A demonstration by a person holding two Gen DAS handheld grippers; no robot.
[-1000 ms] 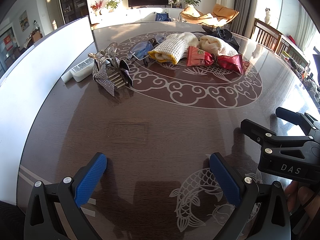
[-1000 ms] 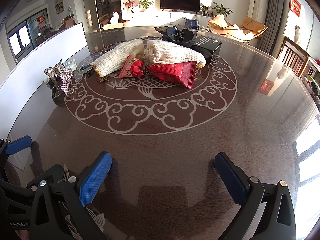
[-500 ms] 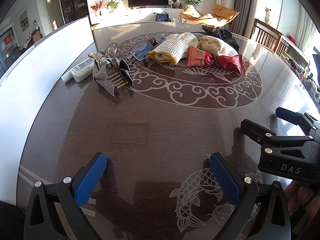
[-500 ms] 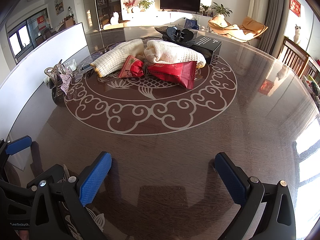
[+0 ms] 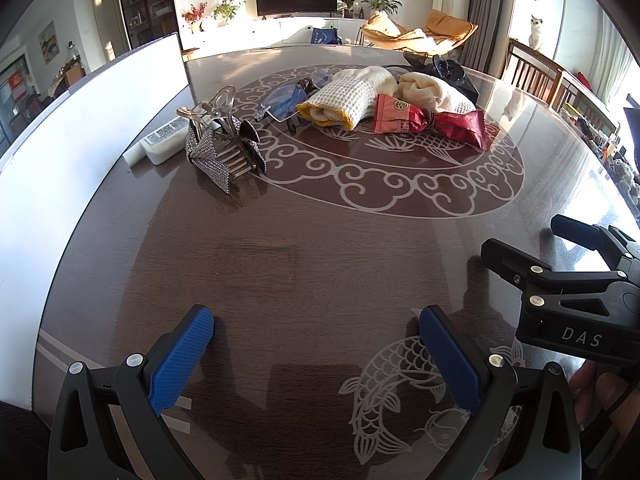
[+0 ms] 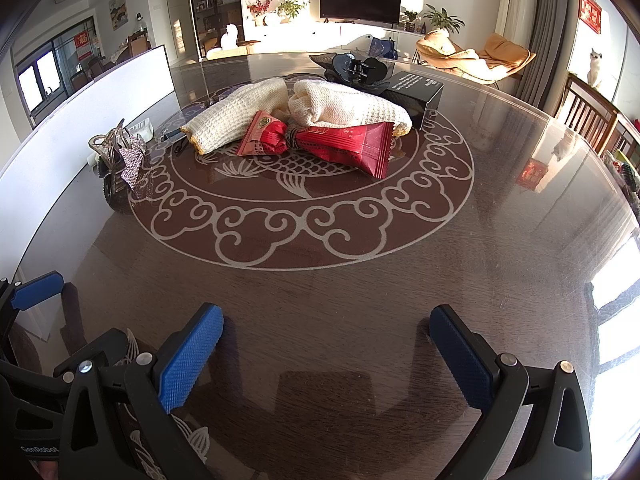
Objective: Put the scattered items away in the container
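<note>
Left tool (image 5: 314,354) and right tool (image 6: 326,350): both wide, empty, low over counter (image 6: 360,288). Red snack packets (image 6: 344,146), rolled cloths (image 6: 348,106), hair clip (image 5: 222,148) well ahead. Container unidentified (likely risk: glossy packets slipping from pads).

Dark patterned table (image 6: 500,208): rolled towels (image 6: 344,106), red snack packets (image 6: 344,142), hair clips (image 5: 222,144), glasses (image 5: 286,98), black box (image 6: 416,90).

bare table (image 6: 320,300) ahead of both claws; towels (image 6: 240,114), snack packets (image 6: 344,148) clustered at centre; hair clips (image 5: 224,146) left.
</note>
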